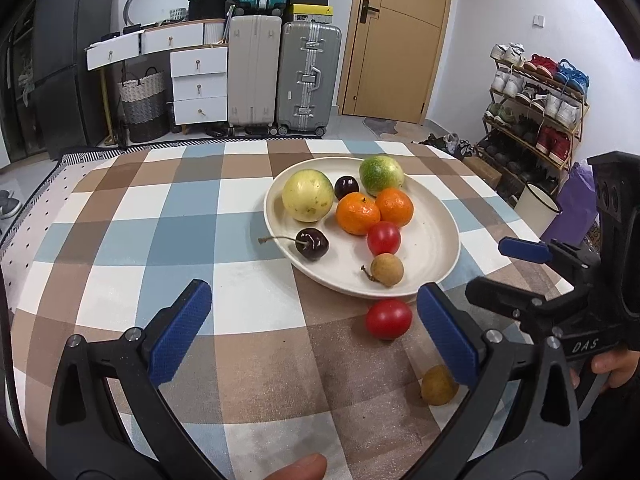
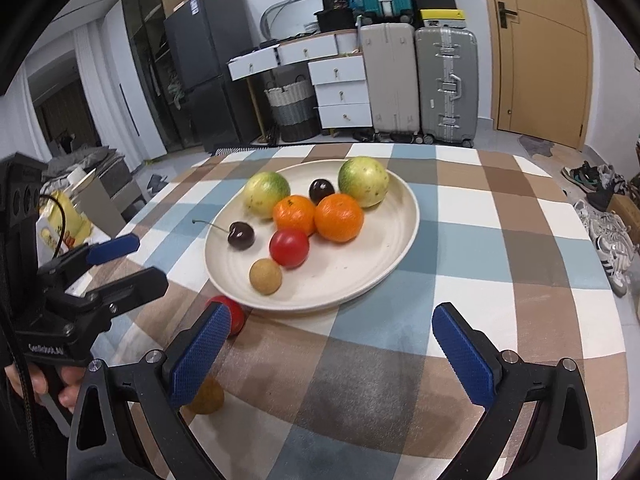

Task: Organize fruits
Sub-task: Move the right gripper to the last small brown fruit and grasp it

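A cream plate (image 1: pixel 432 256) (image 2: pixel 384 248) on the checked tablecloth holds two green-yellow round fruits, two oranges (image 1: pixel 357 214), two dark cherries (image 1: pixel 312 243), a red tomato (image 1: pixel 384 238) and a brown longan (image 1: pixel 386 269). A second red tomato (image 1: pixel 388 319) (image 2: pixel 236 316) and a second longan (image 1: pixel 439 385) (image 2: pixel 206 396) lie on the cloth in front of the plate. My left gripper (image 1: pixel 314 332) is open and empty, just left of these loose fruits. My right gripper (image 2: pixel 332 348) is open and empty, just right of them; it also shows in the left wrist view (image 1: pixel 504 276).
The table (image 1: pixel 160 216) has a checked cloth. Behind it stand suitcases (image 1: pixel 280 76), white drawers, a woven basket, a dark fridge and a wooden door. A shoe rack (image 1: pixel 536 108) stands at the right, and a white bucket beside the table.
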`<state>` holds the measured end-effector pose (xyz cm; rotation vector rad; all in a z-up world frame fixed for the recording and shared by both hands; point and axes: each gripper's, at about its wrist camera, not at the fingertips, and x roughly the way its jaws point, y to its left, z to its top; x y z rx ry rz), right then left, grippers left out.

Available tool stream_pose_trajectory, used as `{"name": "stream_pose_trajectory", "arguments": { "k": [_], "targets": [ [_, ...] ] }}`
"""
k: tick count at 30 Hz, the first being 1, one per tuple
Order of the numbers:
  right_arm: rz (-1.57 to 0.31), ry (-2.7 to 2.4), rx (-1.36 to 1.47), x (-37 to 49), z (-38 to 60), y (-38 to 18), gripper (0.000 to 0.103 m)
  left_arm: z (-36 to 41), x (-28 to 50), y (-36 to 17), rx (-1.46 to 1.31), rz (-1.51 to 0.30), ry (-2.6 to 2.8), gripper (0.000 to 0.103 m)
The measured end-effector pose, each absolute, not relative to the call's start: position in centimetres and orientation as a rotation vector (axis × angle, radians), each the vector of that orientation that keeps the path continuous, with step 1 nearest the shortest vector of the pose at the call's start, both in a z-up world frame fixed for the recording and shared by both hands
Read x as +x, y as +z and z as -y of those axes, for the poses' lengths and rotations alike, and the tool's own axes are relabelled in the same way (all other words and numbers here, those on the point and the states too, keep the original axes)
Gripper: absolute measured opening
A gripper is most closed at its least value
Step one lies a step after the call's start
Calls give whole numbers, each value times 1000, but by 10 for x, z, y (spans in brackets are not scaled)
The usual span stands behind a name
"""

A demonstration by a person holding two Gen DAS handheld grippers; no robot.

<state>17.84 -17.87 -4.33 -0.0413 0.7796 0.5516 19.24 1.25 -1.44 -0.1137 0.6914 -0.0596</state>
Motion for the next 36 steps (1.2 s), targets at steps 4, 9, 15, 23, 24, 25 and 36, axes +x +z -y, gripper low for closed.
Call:
{"name": "stream_pose_trajectory", "arguments": {
  "k": [4, 9, 15, 23, 24, 25, 36],
  "targets": [
    [-794, 589, -61, 173, 174, -44, 102, -14, 193, -14, -121, -692, -57, 102],
    [-824, 635, -113, 166, 164, -49, 102, -20, 197, -18, -139, -711, -44, 102],
    [-847, 684, -131, 162, 157, -53, 102, -24, 201, -22, -152, -726, -39, 102],
    [-880, 737, -185, 155, 143, -62, 102, -21, 202, -24, -145, -734, -41, 102],
    [-882, 738, -193, 154, 142, -63, 102, -21, 203, -24, -145, -735, -41, 102],
    [-885, 740, -202, 154, 141, -64, 102, -21, 202, -24, -145, -734, -39, 102],
    [-877, 785, -258, 142, 130, -67, 102, -17, 204, -30, -138, -748, -45, 102]
  ]
}}
